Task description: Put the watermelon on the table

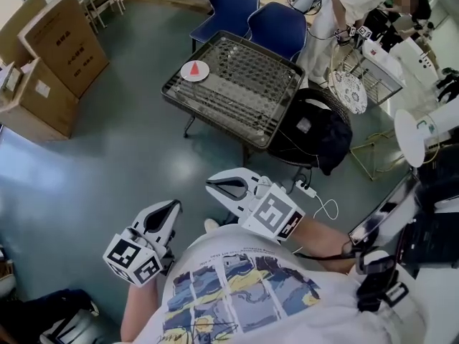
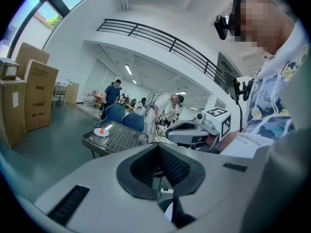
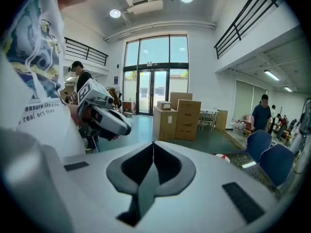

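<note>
A red watermelon slice lies on a white plate at the left corner of a wire-mesh table, far ahead of both grippers. My left gripper is held close to the body, jaws shut and empty. To its right, my right gripper is also shut with nothing in it. In the left gripper view the slice shows small on the table, and the right gripper sits at the right. The right gripper view shows the left gripper and the plate.
Cardboard boxes stand at the left. Two blue chairs are behind the table, and a black bag sits at its right end. A white cable trails on the floor. A person and white equipment are at the right.
</note>
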